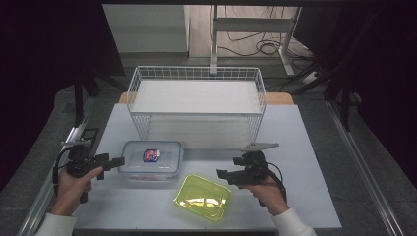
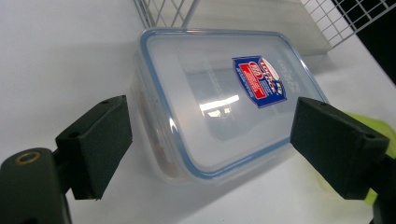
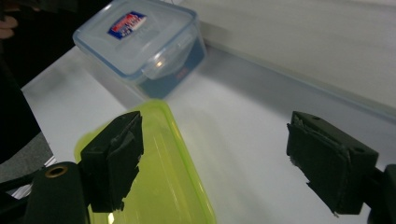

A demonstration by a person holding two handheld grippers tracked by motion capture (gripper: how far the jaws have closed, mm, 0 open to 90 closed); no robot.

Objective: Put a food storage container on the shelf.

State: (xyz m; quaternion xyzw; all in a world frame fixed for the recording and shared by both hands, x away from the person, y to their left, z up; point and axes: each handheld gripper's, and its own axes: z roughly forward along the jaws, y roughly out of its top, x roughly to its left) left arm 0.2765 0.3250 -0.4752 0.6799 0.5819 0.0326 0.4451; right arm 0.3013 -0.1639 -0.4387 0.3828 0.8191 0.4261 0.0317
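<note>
- Here we hold the left gripper (image 1: 117,162) with its jaws spread wide, gripping nothing; in the left gripper view the pads (image 2: 95,144) stand either side of the near end of a clear plastic box (image 2: 219,100), and we cannot tell whether either pad touches it.
- Just ahead of that gripper, the clear plastic box (image 1: 151,161) sits flat on the table (image 1: 305,196) with its blue-rimmed lid on and a blue and red label (image 2: 258,81) on top.
- Our left hand (image 1: 73,189) wraps the handle, and a cable loops beside it.
- Likewise the right gripper (image 1: 222,174) is spread wide and holds nothing; in the right gripper view one pad (image 3: 116,158) hangs over the yellow-green lid (image 3: 159,182), the other over bare table.
- Just below and ahead of the right gripper's tips lies the yellow-green lid (image 1: 201,196), flat on the table, near the box but apart from it.
- Our right hand (image 1: 270,189) grips the handle, with a grey three-cornered plate (image 1: 259,146) on top of the gripper.
- Farther ahead of both grippers stands a white wire basket (image 1: 196,98) holding a white board; in the left gripper view its wire wall rises just beyond the box.
- Beyond the table, cables lie on the floor by a desk frame (image 1: 255,29).
</note>
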